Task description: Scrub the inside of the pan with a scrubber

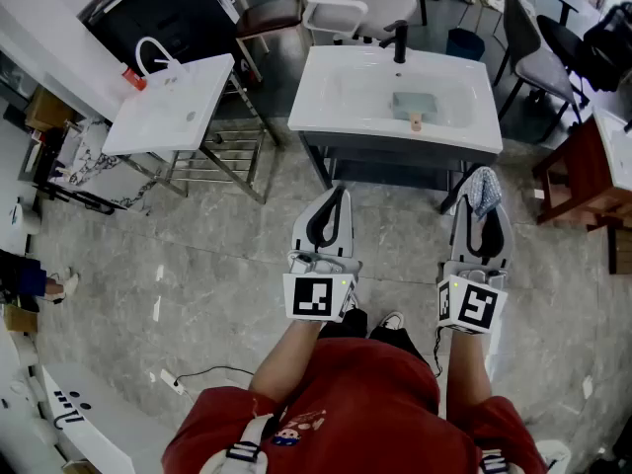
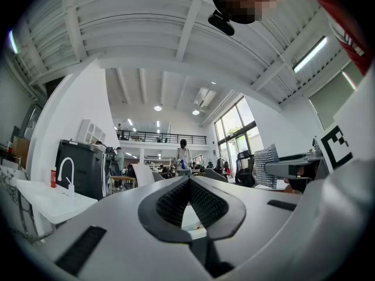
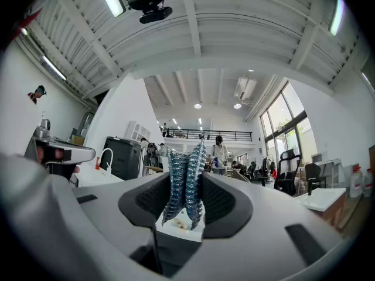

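Pan (image 1: 414,107) lies in the white sink (image 1: 336,97) at 12 o'clock of the head view, well apart from both tools: left gripper (image 1: 341,194) near 6 o'clock, right gripper (image 1: 482,210) near 4 o'clock, scrubber (image 1: 483,188) at its tip. Left gripper view: jaws pressed together, nothing between them. Right gripper view: jaws clamped on the blue-silver mesh scrubber

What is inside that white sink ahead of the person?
A grey-green rectangular thing with a short tan handle, likely the pan, lies in the sink basin. Nothing covers it, but its own inside is too small to make out.
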`<act>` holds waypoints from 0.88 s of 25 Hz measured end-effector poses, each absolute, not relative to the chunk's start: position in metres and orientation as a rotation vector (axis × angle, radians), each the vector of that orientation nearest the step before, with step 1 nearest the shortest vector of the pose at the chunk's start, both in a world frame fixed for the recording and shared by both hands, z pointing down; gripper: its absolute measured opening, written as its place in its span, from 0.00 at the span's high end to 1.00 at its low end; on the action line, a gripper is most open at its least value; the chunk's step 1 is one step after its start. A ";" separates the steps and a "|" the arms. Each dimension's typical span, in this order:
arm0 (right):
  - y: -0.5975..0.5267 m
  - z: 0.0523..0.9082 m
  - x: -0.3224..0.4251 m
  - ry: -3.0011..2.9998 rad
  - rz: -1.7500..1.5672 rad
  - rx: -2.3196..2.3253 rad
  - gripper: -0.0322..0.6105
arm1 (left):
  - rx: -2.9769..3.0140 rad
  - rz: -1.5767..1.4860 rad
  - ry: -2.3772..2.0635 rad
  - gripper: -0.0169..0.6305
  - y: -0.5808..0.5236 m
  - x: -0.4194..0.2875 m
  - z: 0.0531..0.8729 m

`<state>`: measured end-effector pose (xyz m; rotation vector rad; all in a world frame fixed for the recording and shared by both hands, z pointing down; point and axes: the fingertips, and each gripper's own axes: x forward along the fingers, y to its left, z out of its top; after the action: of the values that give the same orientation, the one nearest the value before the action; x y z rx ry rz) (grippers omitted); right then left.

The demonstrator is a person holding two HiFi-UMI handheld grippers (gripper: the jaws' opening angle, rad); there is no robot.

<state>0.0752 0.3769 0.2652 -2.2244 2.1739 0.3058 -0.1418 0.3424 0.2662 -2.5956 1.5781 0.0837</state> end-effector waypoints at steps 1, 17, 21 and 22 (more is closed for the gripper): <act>0.379 0.266 0.076 2.164 0.297 -2.228 0.69 | -2.596 0.092 1.581 0.95 0.343 -0.142 0.266; 0.362 0.259 0.039 2.225 0.349 -2.158 0.67 | -2.620 0.132 1.574 0.95 0.333 -0.161 0.266; 0.350 0.258 0.023 2.225 0.341 -2.134 0.67 | -2.629 0.128 1.582 0.95 0.322 -0.175 0.268; 0.346 0.259 0.020 2.224 0.333 -2.132 0.67 | -2.627 0.131 1.580 0.95 0.318 -0.179 0.269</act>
<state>0.0198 0.3461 0.2589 -2.1319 2.2235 0.3331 -0.1789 0.3184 0.2687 -2.6267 1.5801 0.1306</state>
